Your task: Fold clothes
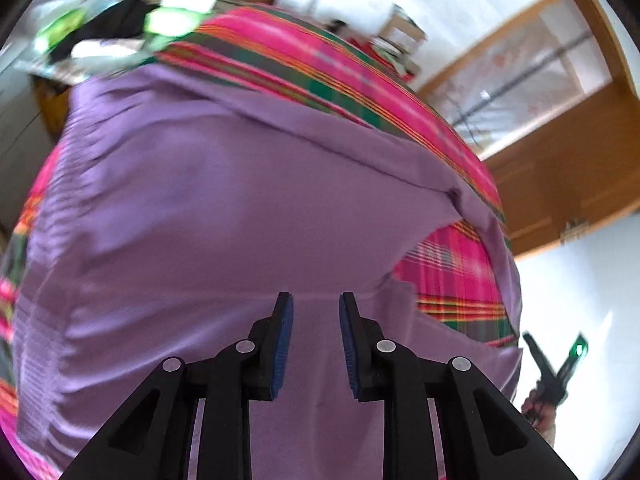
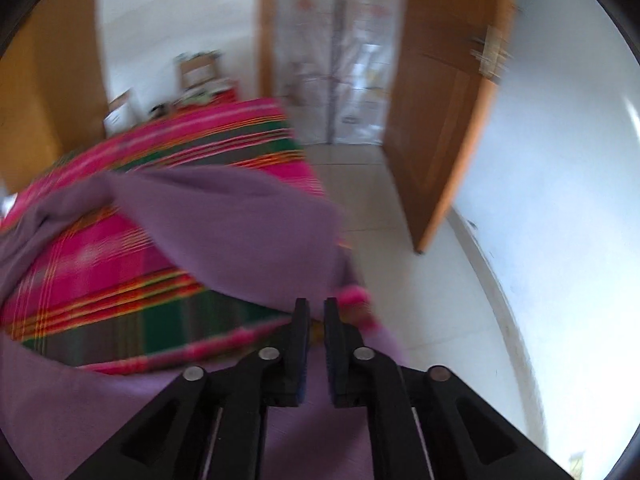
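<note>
A purple garment (image 1: 208, 200) lies spread over a bed with a pink and green plaid sheet (image 1: 320, 68). One corner is folded back, baring the sheet near the right edge. My left gripper (image 1: 316, 304) hovers over the garment's near part, open, with nothing between its blue pads. In the right wrist view a fold of the same purple garment (image 2: 240, 216) lies across the plaid sheet (image 2: 120, 280) at the bed's corner. My right gripper (image 2: 316, 308) is above that corner with its jaws a narrow gap apart; no cloth shows pinched between them. The picture is blurred.
A person's hand (image 1: 538, 408) shows at the bed's right edge. Clutter and boxes (image 1: 100, 32) stand beyond the bed's far side. A wooden door (image 2: 440, 120) stands ajar over the tiled floor (image 2: 380, 208), with a white wall (image 2: 560, 200) to its right.
</note>
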Action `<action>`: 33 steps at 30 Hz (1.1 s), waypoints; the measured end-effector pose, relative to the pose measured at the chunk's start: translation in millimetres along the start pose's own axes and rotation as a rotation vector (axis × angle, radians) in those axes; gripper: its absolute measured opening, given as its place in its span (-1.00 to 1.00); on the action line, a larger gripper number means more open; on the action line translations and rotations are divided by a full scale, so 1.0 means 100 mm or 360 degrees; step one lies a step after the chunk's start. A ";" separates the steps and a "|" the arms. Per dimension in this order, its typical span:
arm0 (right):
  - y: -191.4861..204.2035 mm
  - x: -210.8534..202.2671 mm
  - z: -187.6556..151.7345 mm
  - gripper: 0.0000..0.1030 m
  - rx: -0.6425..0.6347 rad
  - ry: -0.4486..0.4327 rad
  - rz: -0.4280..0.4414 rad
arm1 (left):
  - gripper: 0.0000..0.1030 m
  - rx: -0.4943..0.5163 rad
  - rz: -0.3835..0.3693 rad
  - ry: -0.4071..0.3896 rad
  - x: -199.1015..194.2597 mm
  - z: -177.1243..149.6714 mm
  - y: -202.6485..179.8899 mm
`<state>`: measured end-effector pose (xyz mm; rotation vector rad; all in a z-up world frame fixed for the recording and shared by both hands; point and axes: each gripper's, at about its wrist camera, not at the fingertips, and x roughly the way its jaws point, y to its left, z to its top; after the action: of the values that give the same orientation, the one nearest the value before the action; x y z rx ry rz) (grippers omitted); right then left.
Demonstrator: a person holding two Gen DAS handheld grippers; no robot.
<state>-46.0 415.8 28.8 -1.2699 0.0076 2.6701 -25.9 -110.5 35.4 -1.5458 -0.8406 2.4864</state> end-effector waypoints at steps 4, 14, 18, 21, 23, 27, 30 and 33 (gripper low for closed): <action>0.48 0.14 0.16 -0.36 -0.0311 -0.0014 0.0077 | -0.41 0.0170 0.0020 0.0100 0.29 0.09 -0.33; 1.13 0.47 0.36 -0.28 -0.0754 -0.0030 -0.0061 | -0.41 0.0558 0.0148 0.0144 0.70 0.22 -0.90; 1.19 0.55 0.41 -0.78 -0.0752 -0.0026 -0.0081 | -0.41 0.0526 0.0151 0.0190 0.77 0.33 -0.88; 1.15 0.56 0.42 -0.87 -0.0700 -0.0015 -0.0098 | -0.41 0.0553 0.0169 0.0171 0.64 0.38 -0.85; 1.16 0.55 0.43 -0.87 -0.0682 -0.0008 -0.0090 | -0.41 0.0559 0.0213 0.0137 0.47 0.44 -0.81; 1.18 0.35 0.53 -0.69 -0.0735 0.0025 -0.0079 | -0.41 0.0652 0.0311 0.0041 -0.02 0.52 -0.81; 1.15 -0.13 0.69 -0.58 -0.0756 -0.0096 -0.0070 | -0.41 0.0711 0.0373 -0.0041 -0.44 0.59 -0.85; 1.14 -0.70 0.97 -0.57 -0.0762 -0.0219 -0.0080 | -0.41 0.0723 0.0376 -0.0077 -0.77 0.70 -0.88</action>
<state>-96.8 300.4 135.5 -1.1703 -0.7098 2.8043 -66.3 -92.0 164.5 -1.4912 -0.0769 2.6310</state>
